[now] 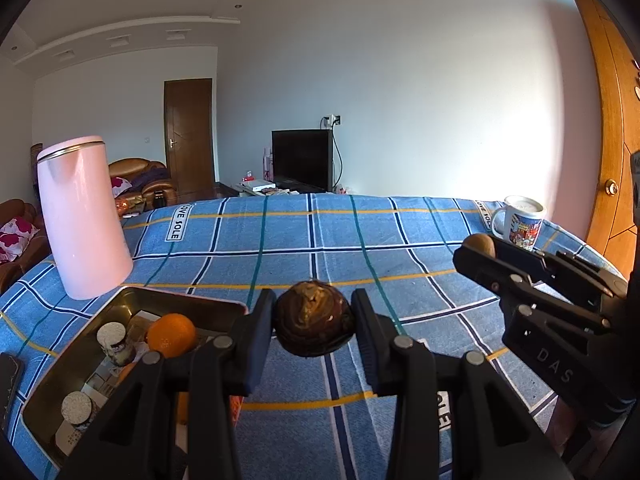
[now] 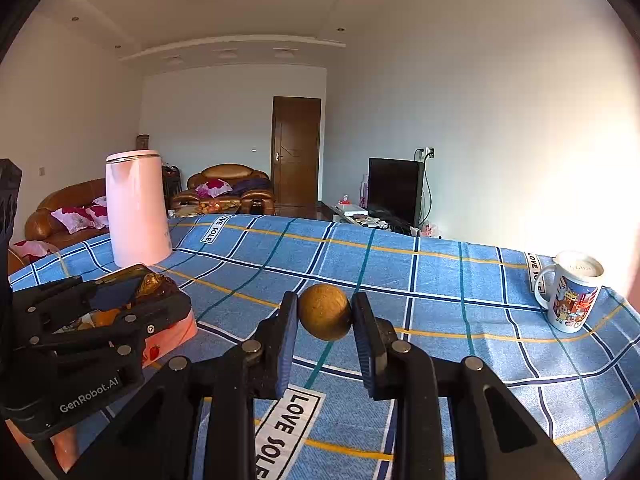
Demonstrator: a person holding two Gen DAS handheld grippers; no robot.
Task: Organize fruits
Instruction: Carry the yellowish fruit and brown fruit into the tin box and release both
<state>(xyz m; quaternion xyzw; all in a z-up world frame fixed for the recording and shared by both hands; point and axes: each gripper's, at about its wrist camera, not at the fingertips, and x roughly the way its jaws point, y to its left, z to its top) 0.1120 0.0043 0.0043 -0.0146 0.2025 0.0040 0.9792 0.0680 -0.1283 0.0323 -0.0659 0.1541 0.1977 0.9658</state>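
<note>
My left gripper (image 1: pixel 314 320) is shut on a dark brown, scaly round fruit (image 1: pixel 315 322), held above the blue checked tablecloth just right of a metal tray (image 1: pixel 128 304). An orange (image 1: pixel 171 335) and two small lidded jars (image 1: pixel 114 342) lie in that tray. My right gripper (image 2: pixel 325 316) is shut on a small tan kiwi-like fruit (image 2: pixel 325 312) above the cloth. In the left wrist view the right gripper (image 1: pixel 478 250) shows at the right with that tan fruit (image 1: pixel 479 243). In the right wrist view the left gripper (image 2: pixel 154 286) hangs over the pink-sided tray (image 2: pixel 182 330).
A tall pink kettle (image 1: pixel 82 216) stands behind the tray at the left. A printed mug (image 1: pixel 520 222) sits near the table's far right corner. The tablecloth (image 1: pixel 320 248) stretches between them. A wooden door (image 1: pixel 612 152) is at the right edge.
</note>
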